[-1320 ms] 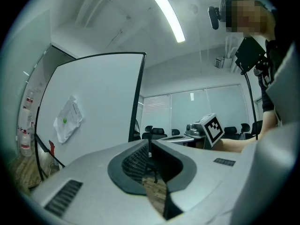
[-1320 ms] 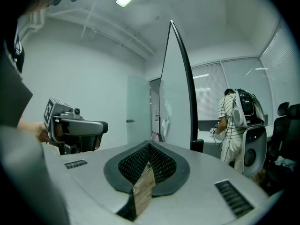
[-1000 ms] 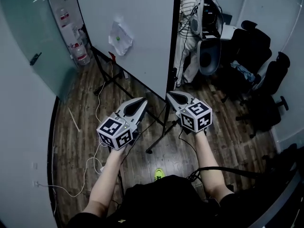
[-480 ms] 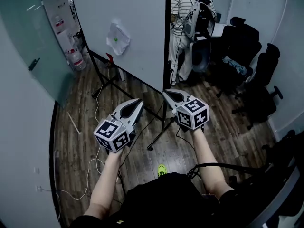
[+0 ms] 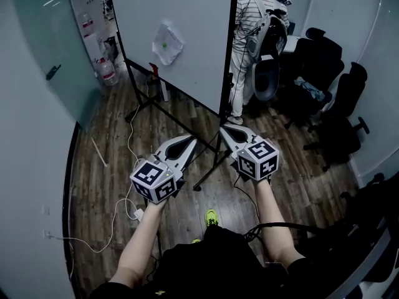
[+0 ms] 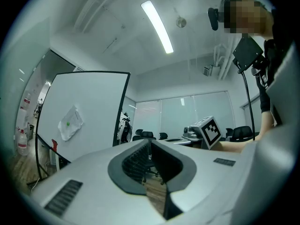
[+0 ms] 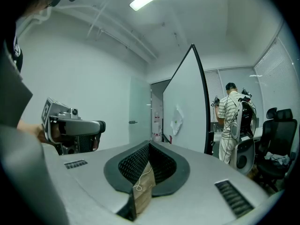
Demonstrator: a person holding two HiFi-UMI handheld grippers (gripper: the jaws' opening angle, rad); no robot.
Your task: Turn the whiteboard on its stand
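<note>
The whiteboard (image 5: pixel 187 23) stands upright on a black stand (image 5: pixel 209 170) with splayed feet, and a crumpled white cloth (image 5: pixel 167 43) sticks to its face. Its black right edge (image 5: pixel 229 48) rises just beyond my grippers. My left gripper (image 5: pixel 190 139) is shut with nothing in it and points at the board's lower part. My right gripper (image 5: pixel 223 128), also shut and empty, sits close below the edge without touching it. The board (image 6: pixel 84 111) shows left of the jaws in the left gripper view. In the right gripper view it (image 7: pixel 187 107) shows nearly edge-on.
A person in a striped shirt (image 5: pixel 252 23) stands behind the board's right edge, beside a grey chair (image 5: pixel 268 73). Black office chairs (image 5: pixel 336 73) fill the right. Water bottles (image 5: pixel 106 70) and a glass door (image 5: pixel 43 42) are at the left. A white cable (image 5: pixel 124 210) trails over the wooden floor.
Both grippers have moved along level, side by side, together with the view. The board has shifted slightly in the picture. Both pairs of jaws stand as before, and neither touches the board.
</note>
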